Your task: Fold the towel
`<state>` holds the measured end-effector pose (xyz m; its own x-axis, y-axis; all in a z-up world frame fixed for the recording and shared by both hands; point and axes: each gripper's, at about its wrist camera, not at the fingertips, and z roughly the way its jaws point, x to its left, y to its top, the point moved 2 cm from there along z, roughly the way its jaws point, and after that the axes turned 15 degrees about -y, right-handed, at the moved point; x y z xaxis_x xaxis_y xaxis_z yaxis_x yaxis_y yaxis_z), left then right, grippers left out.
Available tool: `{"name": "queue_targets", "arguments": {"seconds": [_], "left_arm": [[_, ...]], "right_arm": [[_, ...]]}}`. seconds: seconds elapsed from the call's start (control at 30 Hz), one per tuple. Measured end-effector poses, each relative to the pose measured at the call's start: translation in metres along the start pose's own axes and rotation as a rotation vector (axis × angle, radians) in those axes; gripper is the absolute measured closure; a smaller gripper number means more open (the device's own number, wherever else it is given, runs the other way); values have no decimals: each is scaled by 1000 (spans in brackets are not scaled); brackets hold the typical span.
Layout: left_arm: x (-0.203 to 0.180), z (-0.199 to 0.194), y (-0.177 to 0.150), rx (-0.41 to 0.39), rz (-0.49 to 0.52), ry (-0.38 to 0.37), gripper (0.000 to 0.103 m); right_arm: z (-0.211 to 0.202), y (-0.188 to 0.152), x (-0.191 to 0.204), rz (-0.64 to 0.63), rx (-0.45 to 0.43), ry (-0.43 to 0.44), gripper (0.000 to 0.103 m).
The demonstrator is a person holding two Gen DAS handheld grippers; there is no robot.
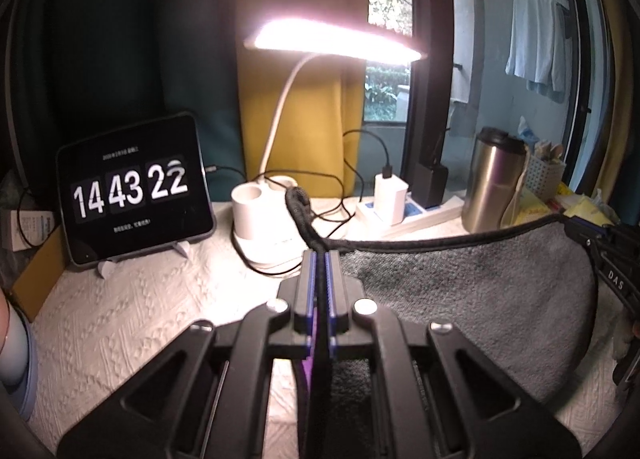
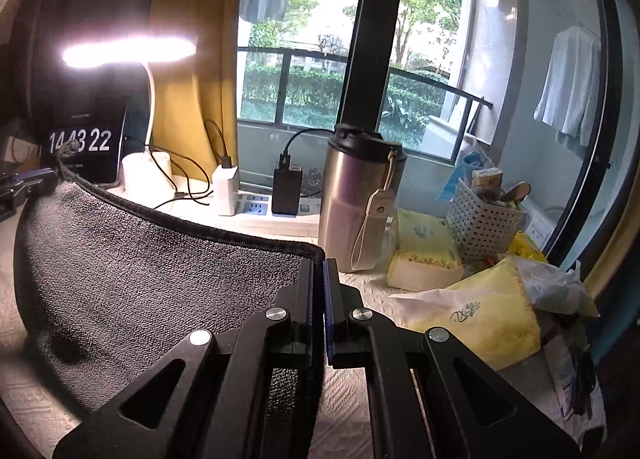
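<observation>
The left gripper [image 1: 321,259] is clamped narrow on one corner of the grey towel [image 1: 460,299]; the right gripper [image 2: 319,265] pinches the opposite corner. The towel hangs between them, its dark hem taut across mid-frame, its lower part apparently resting on the white textured cloth [image 1: 140,319].

Risk: either corner sits close to the fingertips, so uneven pulling could slip it free. A forward swing could snag the cables [image 2: 180,179] or tip the steel flask [image 2: 352,203], centre right.

Behind, a lamp [image 1: 332,39] glares at upper centre, a clock screen [image 1: 134,189] stands at left, and a window [image 2: 312,59] fills the background.
</observation>
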<state>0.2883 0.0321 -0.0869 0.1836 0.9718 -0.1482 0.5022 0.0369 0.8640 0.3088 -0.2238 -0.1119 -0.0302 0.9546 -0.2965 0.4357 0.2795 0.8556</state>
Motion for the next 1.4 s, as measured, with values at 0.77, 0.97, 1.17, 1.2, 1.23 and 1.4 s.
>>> {"name": "queue_targets", "arguments": {"seconds": [0.77, 0.97, 1.17, 1.2, 1.23, 1.4], "left_arm": [[24, 68, -28, 150, -55, 27, 98], [29, 84, -41, 199, -92, 10, 98], [35, 95, -50, 247, -117, 10, 98], [36, 96, -51, 252, -123, 9, 98], [37, 96, -52, 255, -126, 7, 98], [44, 103, -58, 299, -166, 8, 96]], "right_arm": [[66, -23, 24, -47, 142, 21, 98], [79, -30, 27, -58, 196, 26, 98], [87, -31, 26, -51, 238, 34, 98], [87, -31, 27, -54, 243, 34, 98], [88, -31, 27, -57, 249, 34, 98], [95, -34, 29, -67, 296, 37, 98]]}}
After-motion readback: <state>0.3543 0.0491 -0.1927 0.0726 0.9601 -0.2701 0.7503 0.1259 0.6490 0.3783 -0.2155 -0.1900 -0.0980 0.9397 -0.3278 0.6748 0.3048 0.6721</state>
